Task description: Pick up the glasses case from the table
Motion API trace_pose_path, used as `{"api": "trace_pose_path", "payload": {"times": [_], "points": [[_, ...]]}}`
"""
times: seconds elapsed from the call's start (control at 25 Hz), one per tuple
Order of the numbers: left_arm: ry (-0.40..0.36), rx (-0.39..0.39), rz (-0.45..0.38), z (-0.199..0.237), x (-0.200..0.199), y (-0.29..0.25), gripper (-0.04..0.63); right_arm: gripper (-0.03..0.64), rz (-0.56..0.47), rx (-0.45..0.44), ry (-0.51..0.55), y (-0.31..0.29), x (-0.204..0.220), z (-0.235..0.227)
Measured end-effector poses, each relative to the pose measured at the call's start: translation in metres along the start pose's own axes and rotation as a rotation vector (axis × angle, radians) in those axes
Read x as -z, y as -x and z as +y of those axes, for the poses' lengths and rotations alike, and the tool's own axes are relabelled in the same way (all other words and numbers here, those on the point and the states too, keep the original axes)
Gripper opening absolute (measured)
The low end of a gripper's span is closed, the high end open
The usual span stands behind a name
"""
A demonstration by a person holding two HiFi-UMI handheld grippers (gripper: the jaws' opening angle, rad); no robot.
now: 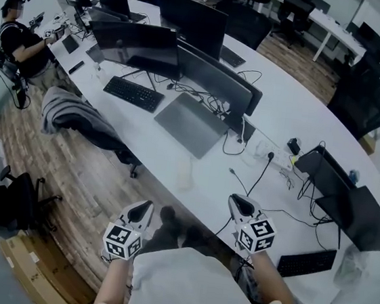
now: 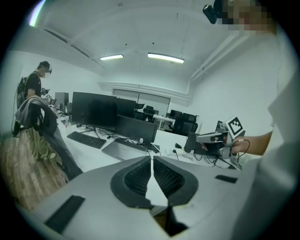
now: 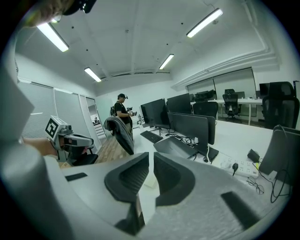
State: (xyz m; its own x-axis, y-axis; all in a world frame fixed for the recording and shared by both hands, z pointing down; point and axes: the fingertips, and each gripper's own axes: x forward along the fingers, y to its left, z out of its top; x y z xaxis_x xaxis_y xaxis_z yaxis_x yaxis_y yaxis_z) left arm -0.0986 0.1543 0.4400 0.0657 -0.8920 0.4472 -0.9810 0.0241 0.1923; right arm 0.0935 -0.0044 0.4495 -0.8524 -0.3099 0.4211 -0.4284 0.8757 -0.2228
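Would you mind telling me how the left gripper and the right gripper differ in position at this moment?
The left gripper hangs over the wooden floor, short of the white table, while the right gripper is over that table. In the head view the right gripper also reaches farther forward than the left gripper. Both have their jaws together and hold nothing.

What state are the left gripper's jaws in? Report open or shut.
Shut. In the left gripper view, the left gripper has its jaws together at the tips, with nothing between them.
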Motion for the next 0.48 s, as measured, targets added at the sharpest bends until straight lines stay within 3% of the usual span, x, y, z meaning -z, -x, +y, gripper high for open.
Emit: {"api": "trace_pose_path", "payload": {"times": [0.48], "points": [[0.026,0.098,0.030,0.038,-0.015,-0.068,0.014,0.031,0.026,0.073,-0.028,-0.037,-0.004,-0.019]]}}
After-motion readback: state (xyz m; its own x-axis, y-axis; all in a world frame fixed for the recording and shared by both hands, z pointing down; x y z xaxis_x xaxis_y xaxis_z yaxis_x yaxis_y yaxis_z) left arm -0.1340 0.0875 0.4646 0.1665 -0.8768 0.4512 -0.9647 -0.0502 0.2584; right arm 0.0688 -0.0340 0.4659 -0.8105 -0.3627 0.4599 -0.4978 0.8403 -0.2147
